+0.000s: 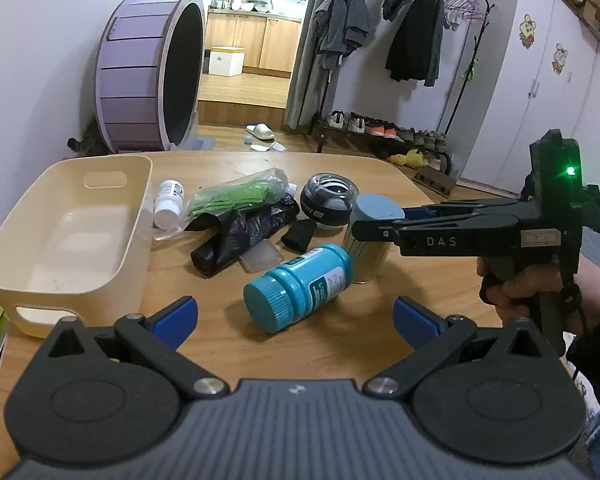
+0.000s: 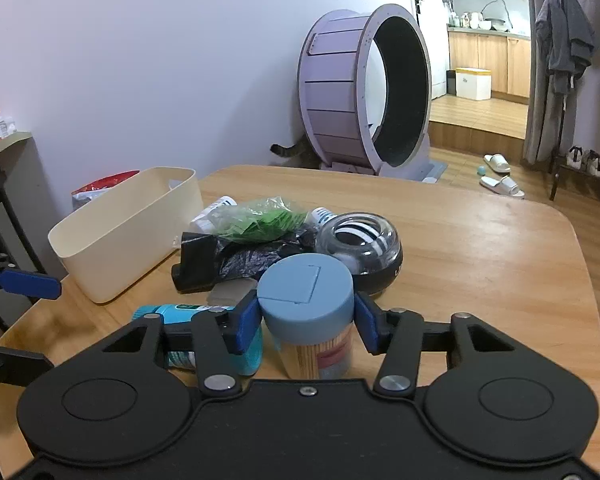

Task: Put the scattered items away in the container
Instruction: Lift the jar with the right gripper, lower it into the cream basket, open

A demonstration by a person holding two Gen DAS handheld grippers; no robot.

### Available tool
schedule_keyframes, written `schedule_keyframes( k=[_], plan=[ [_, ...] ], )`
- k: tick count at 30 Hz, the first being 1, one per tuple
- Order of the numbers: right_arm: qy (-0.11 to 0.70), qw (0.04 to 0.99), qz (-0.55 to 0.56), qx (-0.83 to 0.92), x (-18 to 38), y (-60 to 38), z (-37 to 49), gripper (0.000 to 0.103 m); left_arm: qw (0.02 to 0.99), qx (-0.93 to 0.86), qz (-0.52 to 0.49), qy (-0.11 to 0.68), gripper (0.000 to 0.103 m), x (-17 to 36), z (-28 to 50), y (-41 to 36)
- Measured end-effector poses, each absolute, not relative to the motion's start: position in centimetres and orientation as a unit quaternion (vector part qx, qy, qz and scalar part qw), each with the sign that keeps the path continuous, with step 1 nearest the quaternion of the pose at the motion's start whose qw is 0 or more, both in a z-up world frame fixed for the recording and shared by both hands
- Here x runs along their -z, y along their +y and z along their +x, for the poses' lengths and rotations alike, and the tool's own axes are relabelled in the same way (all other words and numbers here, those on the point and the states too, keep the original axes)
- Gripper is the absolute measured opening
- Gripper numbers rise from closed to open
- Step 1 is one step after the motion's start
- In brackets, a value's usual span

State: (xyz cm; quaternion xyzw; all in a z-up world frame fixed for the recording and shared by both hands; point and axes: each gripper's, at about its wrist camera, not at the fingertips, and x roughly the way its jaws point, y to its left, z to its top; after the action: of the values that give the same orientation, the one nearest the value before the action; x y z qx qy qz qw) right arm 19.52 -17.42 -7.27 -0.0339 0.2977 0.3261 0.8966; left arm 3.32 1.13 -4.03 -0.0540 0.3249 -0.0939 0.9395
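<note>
A cream plastic bin [image 1: 64,240] [image 2: 128,232] stands empty at the table's left. My right gripper [image 2: 307,320] [image 1: 374,226] is shut on a toothpick jar [image 2: 306,300] [image 1: 370,240] with a blue-grey lid, which stands upright on the table. My left gripper [image 1: 296,318] is open and empty, just in front of a teal bottle [image 1: 300,286] [image 2: 180,314] lying on its side. Behind lie a black bag [image 1: 240,236], a green packet [image 1: 236,194] [image 2: 260,220], a white bottle [image 1: 168,202], a wrist gyro ball [image 1: 328,200] [image 2: 362,246] and a small black block [image 1: 300,234].
The round-cornered wooden table [image 2: 480,248] has open surface to the right. A purple cat wheel [image 1: 148,76] stands on the floor behind, a clothes rack [image 1: 400,40] and shoes to the right. A side table [image 2: 4,148] stands left.
</note>
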Motion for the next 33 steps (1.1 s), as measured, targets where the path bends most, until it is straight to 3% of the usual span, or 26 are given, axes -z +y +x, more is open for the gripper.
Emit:
schedule_keyframes(
  k=[15,33],
  plan=[
    [0.261,0.897,-0.041,-0.355,2.5,-15.8,18.4,0.049,0.953,0.030,-0.041,0.298,0.103,2.3,1.9,4.5],
    [0.256,0.849,-0.055,-0.459,1.3,-0.4,22.3,0.049,0.955,-0.066,-0.053,0.285,0.103,-0.6,0.5,13.7]
  ],
)
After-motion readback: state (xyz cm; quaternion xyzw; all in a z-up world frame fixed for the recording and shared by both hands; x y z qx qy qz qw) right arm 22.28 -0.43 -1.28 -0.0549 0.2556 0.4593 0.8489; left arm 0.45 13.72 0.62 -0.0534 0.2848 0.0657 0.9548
